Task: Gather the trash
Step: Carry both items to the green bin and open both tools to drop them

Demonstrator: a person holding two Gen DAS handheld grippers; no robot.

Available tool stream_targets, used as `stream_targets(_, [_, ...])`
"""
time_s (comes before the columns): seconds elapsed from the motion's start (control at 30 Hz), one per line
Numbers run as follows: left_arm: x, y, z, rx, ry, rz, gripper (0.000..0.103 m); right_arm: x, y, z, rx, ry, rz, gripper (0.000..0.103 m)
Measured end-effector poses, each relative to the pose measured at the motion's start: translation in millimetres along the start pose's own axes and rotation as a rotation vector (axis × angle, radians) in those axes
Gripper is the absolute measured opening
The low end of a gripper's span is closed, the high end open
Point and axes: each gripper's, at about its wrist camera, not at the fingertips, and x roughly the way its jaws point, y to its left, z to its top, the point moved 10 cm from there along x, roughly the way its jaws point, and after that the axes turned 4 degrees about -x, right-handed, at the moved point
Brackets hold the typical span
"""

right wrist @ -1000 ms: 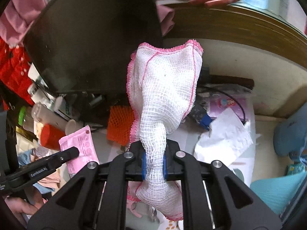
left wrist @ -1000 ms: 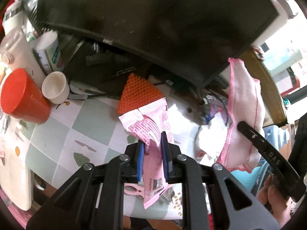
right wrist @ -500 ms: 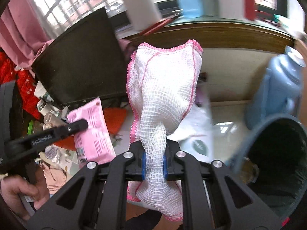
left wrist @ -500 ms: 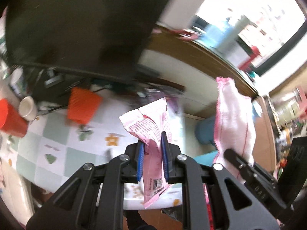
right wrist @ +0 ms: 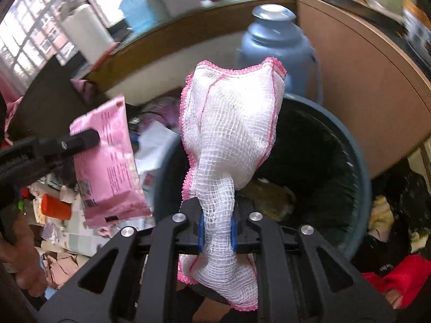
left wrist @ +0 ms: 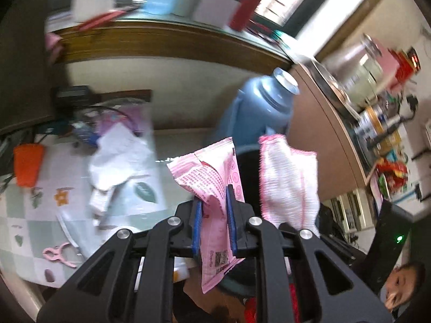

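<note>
My left gripper (left wrist: 214,219) is shut on a pink snack wrapper (left wrist: 212,177), held in the air past the table's right edge. The wrapper also shows in the right wrist view (right wrist: 107,161), left of a blue trash bin (right wrist: 361,188). My right gripper (right wrist: 216,231) is shut on a white mesh cloth with pink trim (right wrist: 231,134), held over the bin's near rim. The cloth also shows in the left wrist view (left wrist: 288,185), just right of the wrapper. The bin has a black liner and some trash inside.
A blue thermos (right wrist: 277,37) stands behind the bin by a brown cabinet (right wrist: 363,80). The table with a patterned cloth (left wrist: 40,215) holds crumpled white paper (left wrist: 118,158), an orange net (left wrist: 27,164) and a pink clip (left wrist: 59,253). Red fabric (right wrist: 404,277) lies right of the bin.
Both grippers have swung right, away from the table and monitor. The bin is now right under the cloth, and the wrapper sits beside it. Both grips are unchanged.
</note>
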Motion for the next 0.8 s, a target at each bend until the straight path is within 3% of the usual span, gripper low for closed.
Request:
stream_targets(0.17, [34,-40,-11,0.044,0.050,-0.012,0.016,5,-30,-12,0.010,0.036,-0.006,0.021])
stream_targets(0.33, [62,-59,-24,0.054,0.096,-0.002,0.017,2,-41,-14,-0.030,0.016,-0.042,0.061])
stream_targets(0.43, [72,-62,-29,0.042,0.115,0.000,0.021,-4,-50,-11,-0.050,-0.011,-0.061,0.076])
stream_targets(0.53, [78,-64,-30,0.038,0.120,0.004,0.037,-5,-59,-8,-0.053,-0.023,-0.072,0.081])
stream_targets(0.6, [79,-66,-28,0.040,0.110,0.011,0.053,-5,-63,-6,-0.046,-0.029,-0.074,0.083])
stream_targets(0.73, [76,-67,-22,0.037,0.091,0.010,0.063,-7,-68,-1,-0.044,-0.034,-0.072,0.085])
stream_targets(0.8, [73,-65,-18,0.028,0.079,0.013,0.079,-8,-64,3,-0.050,-0.038,-0.062,0.087])
